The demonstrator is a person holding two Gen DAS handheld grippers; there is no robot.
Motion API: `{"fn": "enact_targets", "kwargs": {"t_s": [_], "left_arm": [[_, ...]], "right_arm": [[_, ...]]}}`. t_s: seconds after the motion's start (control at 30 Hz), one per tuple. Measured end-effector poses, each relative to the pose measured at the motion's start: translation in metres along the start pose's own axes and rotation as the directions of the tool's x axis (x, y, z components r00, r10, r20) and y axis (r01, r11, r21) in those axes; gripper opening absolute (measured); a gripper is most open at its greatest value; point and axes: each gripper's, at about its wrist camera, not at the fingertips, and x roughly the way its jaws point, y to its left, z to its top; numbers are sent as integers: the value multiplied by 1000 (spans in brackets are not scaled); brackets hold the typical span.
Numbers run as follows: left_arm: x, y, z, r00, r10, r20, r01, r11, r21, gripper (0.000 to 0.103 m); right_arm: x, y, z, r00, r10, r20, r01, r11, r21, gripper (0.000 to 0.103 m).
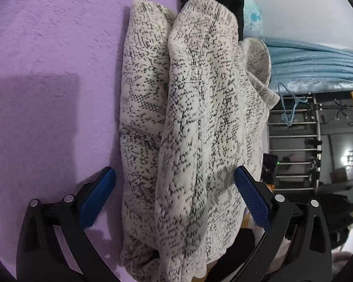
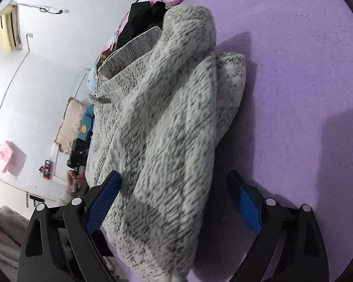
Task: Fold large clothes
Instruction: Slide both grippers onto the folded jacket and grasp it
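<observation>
Because the speckled white-and-black fleece garment (image 1: 188, 129) lies bunched lengthwise on the purple plush bed cover (image 1: 47, 58), probably half folded, both the left gripper (image 1: 175, 176) and right gripper (image 2: 174, 178) straddle it, fingers spread wide, gripping nothing.

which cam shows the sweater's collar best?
Right wrist: the sweater collar faces the lens, with its grey lining and a tab visible. Left wrist shows only the collar's curled rim edge-on at the sweater's far right side.
</observation>
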Motion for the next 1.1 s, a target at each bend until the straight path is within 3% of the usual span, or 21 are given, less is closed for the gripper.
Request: {"fn": "enact_targets", "kwargs": {"t_s": [0.27, 0.47, 0.5, 0.57, 0.77, 0.9, 1.1], "left_arm": [[13, -4, 2, 998, -56, -37, 56, 998, -3, 96], [18, -10, 1, 998, -40, -45, 40, 999, 1, 92], [19, -11, 1, 998, -36, -46, 36, 999, -3, 89], [16, -7, 2, 998, -30, -47, 29, 1000, -10, 84], [13, -1, 3, 999, -36, -41, 36, 999, -18, 74], [12, 0, 3, 999, -40, -34, 39, 999, -19, 69], [12, 2, 3, 998, -63, -27, 62, 997, -41, 56]], "right_arm": [[12, -6, 16, 994, 83, -68, -81, 996, 37, 89], [26, -6, 25, 990, 97, -99, -93, 995, 42, 88], [28, -4, 24, 990, 91, -106, -88, 996, 34, 85], [36, 2, 23, 989, 78, -124, -74, 997, 36, 66], [38, 1, 17, 986, 107, -132, -99, 993, 61, 46], [40, 0, 17, 984, 116, -133, -107, 992, 69, 43], [38, 0, 16, 987, 100, -127, -90, 993, 79, 27]]}}
